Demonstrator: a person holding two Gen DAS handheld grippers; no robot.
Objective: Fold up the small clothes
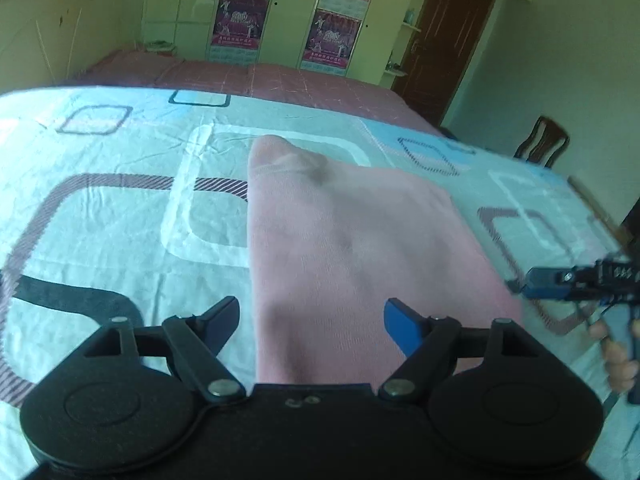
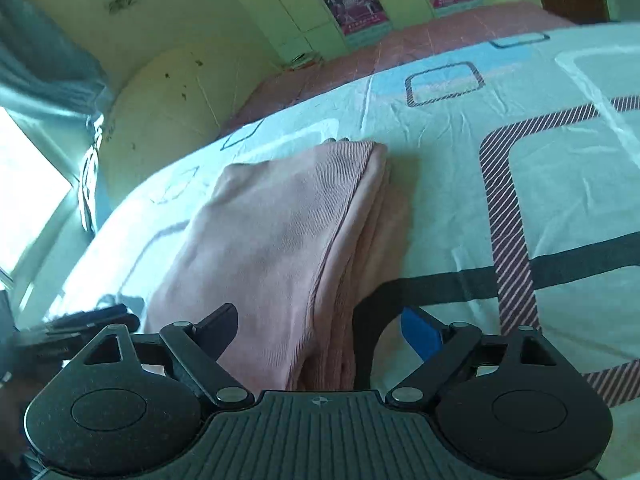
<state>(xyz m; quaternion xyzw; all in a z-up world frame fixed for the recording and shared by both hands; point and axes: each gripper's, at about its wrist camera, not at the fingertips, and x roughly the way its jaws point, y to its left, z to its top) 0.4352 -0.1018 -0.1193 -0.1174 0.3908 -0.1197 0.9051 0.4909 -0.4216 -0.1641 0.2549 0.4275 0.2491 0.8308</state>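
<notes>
Pale cotton, printed with rounded squares in black, blue and striped maroon, covers the bed (image 1: pixel 100 216) that carries everything here; a plainer reddish spread lies beyond it toward the wardrobe doors. I read the sheet as my folding surface, flat and roomy enough that the garment can lie without hanging over an edge.

On it lies the pink garment (image 2: pixel 280 240), folded into a thick rectangular stack with several layers showing along its right edge (a ribbed knit, from my right wrist view). It looks soft and a little slumped, with a dark smudge or shadow near its far end in the left view.

My left gripper (image 1: pixel 312 322) hovers just above the stack's near end, jaws spread wide and nothing between the pads. My right gripper (image 2: pixel 320 330) stands equally wide over the other near corner, holding nothing. I judge both have let go so the fold can settle.
</notes>
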